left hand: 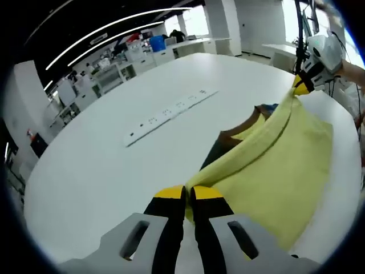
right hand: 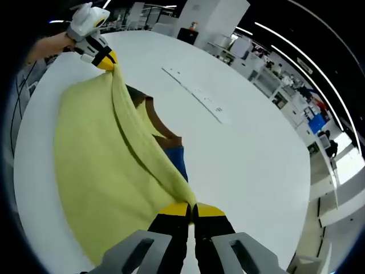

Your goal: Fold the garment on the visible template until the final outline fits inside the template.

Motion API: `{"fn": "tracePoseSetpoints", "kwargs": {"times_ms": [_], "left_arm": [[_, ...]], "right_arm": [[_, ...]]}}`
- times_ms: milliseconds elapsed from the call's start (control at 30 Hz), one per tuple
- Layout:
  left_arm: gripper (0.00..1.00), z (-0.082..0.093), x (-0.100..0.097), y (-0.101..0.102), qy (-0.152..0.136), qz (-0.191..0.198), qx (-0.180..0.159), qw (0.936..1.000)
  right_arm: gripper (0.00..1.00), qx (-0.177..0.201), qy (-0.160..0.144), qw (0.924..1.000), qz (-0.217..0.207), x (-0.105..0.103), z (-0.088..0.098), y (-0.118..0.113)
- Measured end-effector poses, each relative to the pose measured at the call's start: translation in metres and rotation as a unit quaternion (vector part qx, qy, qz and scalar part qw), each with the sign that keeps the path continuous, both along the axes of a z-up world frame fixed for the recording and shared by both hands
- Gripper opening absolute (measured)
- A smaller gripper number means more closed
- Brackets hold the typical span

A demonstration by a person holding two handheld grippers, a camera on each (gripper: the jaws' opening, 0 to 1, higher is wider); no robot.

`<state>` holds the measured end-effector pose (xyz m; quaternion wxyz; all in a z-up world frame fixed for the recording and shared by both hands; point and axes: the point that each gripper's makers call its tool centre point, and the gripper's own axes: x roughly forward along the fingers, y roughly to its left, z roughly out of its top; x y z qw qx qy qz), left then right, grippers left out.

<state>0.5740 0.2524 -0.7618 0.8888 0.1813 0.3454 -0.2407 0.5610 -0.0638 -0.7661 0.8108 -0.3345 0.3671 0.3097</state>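
The garment (left hand: 285, 165) (right hand: 102, 171) is pale yellow cloth, lifted by one edge that is stretched tight between two corners, and the rest hangs down to the white table (left hand: 102, 165) (right hand: 251, 165). Under the lifted cloth, a flat template (left hand: 242, 128) (right hand: 165, 140) lies on the table, with brown, dark and blue parts showing.
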Motion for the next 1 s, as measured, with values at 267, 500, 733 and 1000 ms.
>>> {"fn": "tracePoseSetpoints", "kwargs": {"times_ms": [267,500,733,1000], "left_arm": [[0.02,-0.020,0.002,0.001,0.013,-0.009,0.009,0.9998],[0.03,-0.028,0.003,0.002,0.017,-0.013,0.012,0.9997],[0.09,-0.022,0.000,0.002,0.008,-0.038,0.012,0.9992],[0.23,-0.021,-0.006,0.003,-0.003,-0.090,0.040,0.9952]], "right_arm": [[0.00,0.020,0.023,0.9995,-0.004,0.006,-0.016,0.001],[0.00,0.025,0.039,0.9989,-0.004,0.006,-0.026,0.000],[0.10,0.034,0.039,0.9987,0.007,0.003,-0.022,0.001],[0.27,0.018,0.026,0.9991,0.030,-0.001,-0.020,0.001]]}}
